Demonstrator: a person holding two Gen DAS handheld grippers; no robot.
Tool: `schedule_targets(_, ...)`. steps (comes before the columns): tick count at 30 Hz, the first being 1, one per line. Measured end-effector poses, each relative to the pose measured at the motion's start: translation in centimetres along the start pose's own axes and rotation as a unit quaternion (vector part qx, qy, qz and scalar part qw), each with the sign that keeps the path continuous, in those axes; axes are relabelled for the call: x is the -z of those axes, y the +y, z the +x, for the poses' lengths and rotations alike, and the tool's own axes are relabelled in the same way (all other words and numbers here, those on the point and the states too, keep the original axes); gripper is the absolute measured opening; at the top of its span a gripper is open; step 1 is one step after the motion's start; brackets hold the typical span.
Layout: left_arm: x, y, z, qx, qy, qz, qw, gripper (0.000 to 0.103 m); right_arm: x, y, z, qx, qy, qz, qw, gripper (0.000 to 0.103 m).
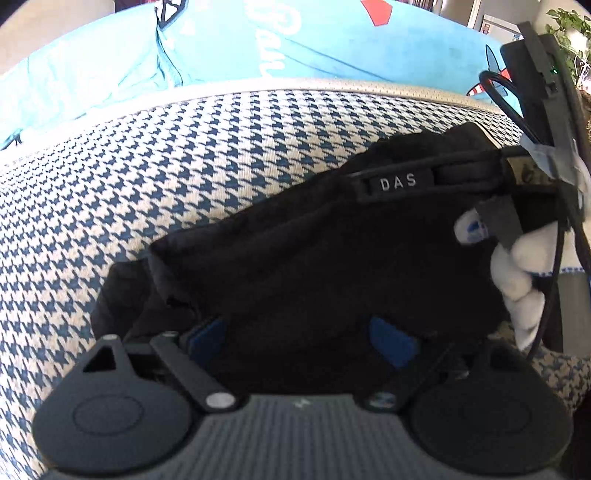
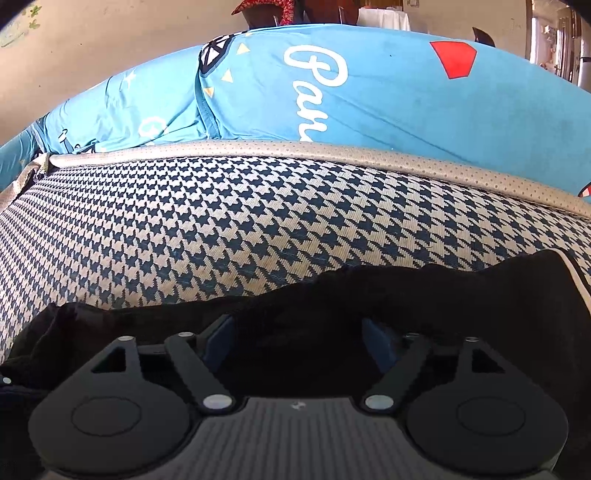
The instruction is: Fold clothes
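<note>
- The left gripper (image 1: 303,339) stands wide, its two blue pads (image 1: 391,341) well apart; black cloth lies between and over them, but neither pad is seen pressing on it.
- The right gripper (image 2: 299,343) is likewise spread wide in its own view, its two blue pads (image 2: 219,341) flanking a dark fold without visibly pinching it. In the left wrist view it shows at the right edge, a black bar lettered "DAS" lying across the cloth.
- One black garment (image 1: 332,251), soft, matte and crumpled, lies on the cushion directly under both grippers; in the right wrist view its far right edge carries a pale stripe (image 2: 574,273).
- A gloved hand (image 1: 517,266) in white knitted fabric holds the right gripper's handle at the right of the left wrist view, with thin black cables running past it.
- One houndstooth cushion (image 2: 221,221), woven in navy and cream, bears the garment; a beige dotted trim (image 2: 332,149) borders its far edge.
- Behind it lies one bright blue sheet (image 2: 388,96), smooth, printed with white script, a red shape and small yellow triangles.
- One leafy green plant (image 1: 570,33) shows at the top right corner of the left wrist view.
</note>
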State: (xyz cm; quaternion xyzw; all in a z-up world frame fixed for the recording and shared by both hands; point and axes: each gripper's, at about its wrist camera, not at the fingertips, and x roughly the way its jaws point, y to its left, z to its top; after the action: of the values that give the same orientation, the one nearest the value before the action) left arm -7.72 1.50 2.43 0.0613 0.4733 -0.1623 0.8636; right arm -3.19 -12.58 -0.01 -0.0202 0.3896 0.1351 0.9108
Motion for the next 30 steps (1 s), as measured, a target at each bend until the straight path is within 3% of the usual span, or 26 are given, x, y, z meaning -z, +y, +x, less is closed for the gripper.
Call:
schedule_targets(10,-0.5,0.0,-0.2,-0.022,-0.035,-0.016,0.999,0.098,0.0,0.0,-3.4,-0.006,-0.011,0.027,1.0,0.078)
schedule_targets(19,-0.7,0.4,0.6,-0.031,-0.027,-0.024,0.9989,0.099,1.1,-1.2,-7.7,0.032,-0.066,0.052,0.996,0.095)
schedule_targets(30,-0.6,0.0,2.4,-0.029,-0.012,-0.031,0.999,0.103,3.5,-6.2,-12.1,0.058,-0.066,0.11,0.99,0.097)
